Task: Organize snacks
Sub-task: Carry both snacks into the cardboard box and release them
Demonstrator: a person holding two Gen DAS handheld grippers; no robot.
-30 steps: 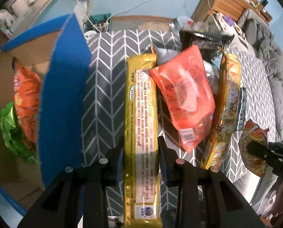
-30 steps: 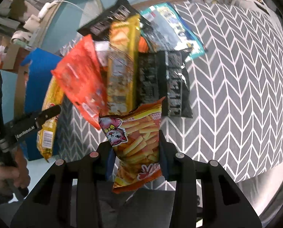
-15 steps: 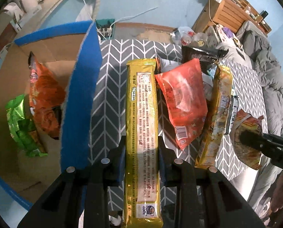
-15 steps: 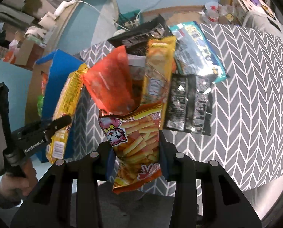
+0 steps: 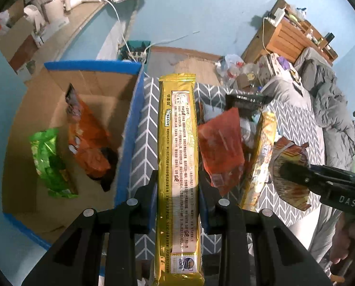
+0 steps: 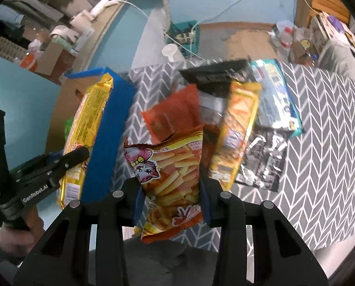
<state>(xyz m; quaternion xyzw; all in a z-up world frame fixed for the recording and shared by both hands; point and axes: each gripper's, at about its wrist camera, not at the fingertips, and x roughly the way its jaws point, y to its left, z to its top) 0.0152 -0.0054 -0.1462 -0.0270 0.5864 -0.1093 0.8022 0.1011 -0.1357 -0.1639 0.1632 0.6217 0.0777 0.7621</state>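
A long gold biscuit packet (image 5: 177,166) has a glossy, metallic foil skin with a matt pale printed panel. The fries snack bag (image 6: 172,178) is shiny, crinkled plastic film. The box (image 5: 129,128) is rough brown cardboard inside, matt blue outside. Within it lie a glossy green bag (image 5: 51,164) and an orange bag (image 5: 89,138). The tablecloth (image 6: 320,155) looks like matt woven cloth. Both grippers (image 5: 178,195) (image 6: 170,197) are matt black plastic with shiny metal pins.
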